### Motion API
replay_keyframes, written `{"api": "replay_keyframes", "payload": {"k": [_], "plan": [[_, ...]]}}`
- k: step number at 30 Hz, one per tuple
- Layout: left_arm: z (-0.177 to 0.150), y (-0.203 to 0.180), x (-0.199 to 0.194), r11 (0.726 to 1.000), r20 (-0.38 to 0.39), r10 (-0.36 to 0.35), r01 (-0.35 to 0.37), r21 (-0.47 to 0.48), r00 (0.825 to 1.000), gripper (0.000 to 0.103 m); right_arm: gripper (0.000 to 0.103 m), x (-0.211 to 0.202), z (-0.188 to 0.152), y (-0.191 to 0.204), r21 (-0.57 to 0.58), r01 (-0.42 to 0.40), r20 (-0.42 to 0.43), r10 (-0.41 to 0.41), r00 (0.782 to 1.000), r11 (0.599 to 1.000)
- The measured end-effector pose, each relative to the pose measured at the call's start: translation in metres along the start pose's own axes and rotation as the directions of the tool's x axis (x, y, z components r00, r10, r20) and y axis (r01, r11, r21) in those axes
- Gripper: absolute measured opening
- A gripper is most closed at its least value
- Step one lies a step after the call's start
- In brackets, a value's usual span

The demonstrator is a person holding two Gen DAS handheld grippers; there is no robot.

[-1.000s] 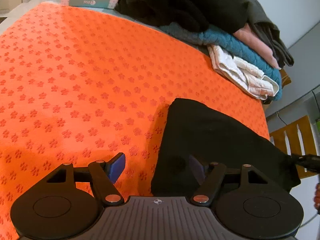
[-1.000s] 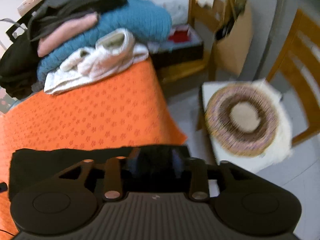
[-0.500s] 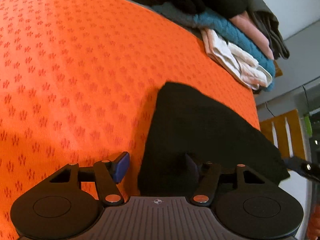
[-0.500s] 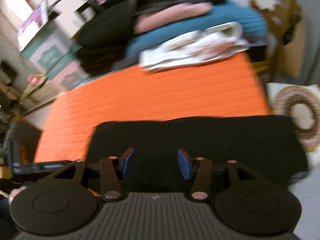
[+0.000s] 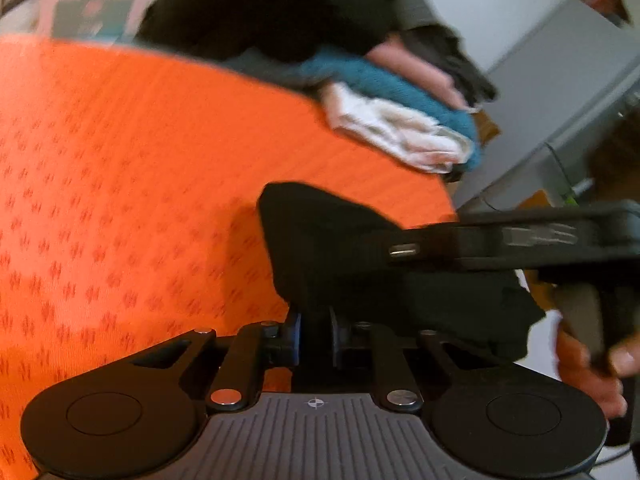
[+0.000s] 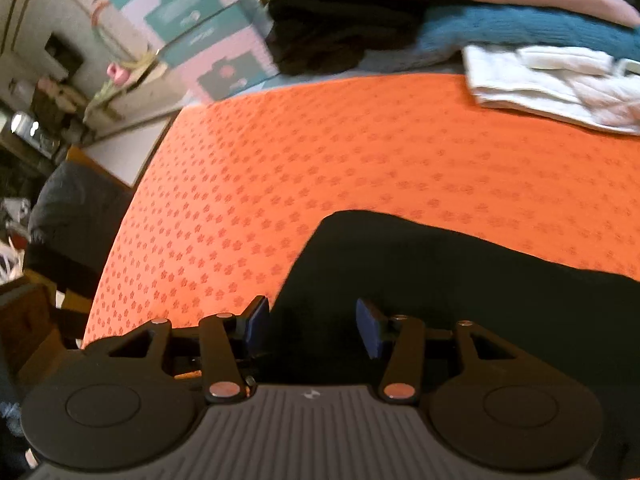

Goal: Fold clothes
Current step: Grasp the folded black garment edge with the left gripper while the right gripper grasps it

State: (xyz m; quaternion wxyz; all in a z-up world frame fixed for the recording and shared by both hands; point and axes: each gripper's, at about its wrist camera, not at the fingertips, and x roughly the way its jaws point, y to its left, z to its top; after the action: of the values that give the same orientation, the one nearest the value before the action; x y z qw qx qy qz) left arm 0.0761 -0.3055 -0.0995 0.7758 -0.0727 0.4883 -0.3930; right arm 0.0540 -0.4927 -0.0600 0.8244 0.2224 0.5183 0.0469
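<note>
A black garment [image 5: 360, 256] lies on the orange flower-patterned cloth [image 5: 120, 184] near its right edge. My left gripper [image 5: 315, 334] is shut on the garment's near edge, black fabric pinched between its blue pads. The right gripper's body crosses the left wrist view above the garment, a hand on its handle. In the right wrist view the black garment [image 6: 460, 280] spreads under my right gripper [image 6: 312, 324], which is open with its blue pads over the fabric's left edge.
A pile of clothes [image 5: 360, 60], black, teal, pink and white, sits at the far side of the cloth; it also shows in the right wrist view [image 6: 500, 32]. Pink and teal boxes [image 6: 200, 28] stand beyond. The table's left edge drops to cluttered floor.
My left gripper has closed on the black garment's edge. The right gripper has let go of the fabric, opened, and swung left over the garment.
</note>
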Motion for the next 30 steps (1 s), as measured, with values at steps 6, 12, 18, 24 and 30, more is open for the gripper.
{"api": "replay_keyframes", "payload": {"k": [6,12,18,24,30], "plan": [[0.001,-0.032,-0.003,0.988,0.008,-0.037,0.036,0.153,0.999,0.017,0.024,0.010,0.001,0.005,-0.038,0.033,-0.048,-0.034,0.998,0.999],[0.004,-0.032,-0.017,0.982,-0.025,-0.127,0.129,0.138,0.992,0.045,0.013,-0.031,-0.004,-0.022,0.034,0.012,0.054,-0.014,0.998,0.999],[0.004,-0.030,-0.025,0.984,-0.056,-0.100,0.107,0.143,0.993,0.059,0.012,-0.106,-0.023,-0.076,0.173,-0.014,0.191,-0.019,0.981,0.985],[0.010,-0.036,-0.006,0.991,-0.078,-0.063,0.072,0.117,0.995,0.061,0.012,-0.176,-0.052,-0.138,0.274,-0.002,0.277,-0.077,0.958,0.962],[0.019,-0.077,0.024,0.975,-0.118,-0.065,0.088,0.206,0.991,0.061,0.012,-0.206,-0.083,-0.214,0.345,0.002,0.291,-0.109,0.950,0.939]]}}
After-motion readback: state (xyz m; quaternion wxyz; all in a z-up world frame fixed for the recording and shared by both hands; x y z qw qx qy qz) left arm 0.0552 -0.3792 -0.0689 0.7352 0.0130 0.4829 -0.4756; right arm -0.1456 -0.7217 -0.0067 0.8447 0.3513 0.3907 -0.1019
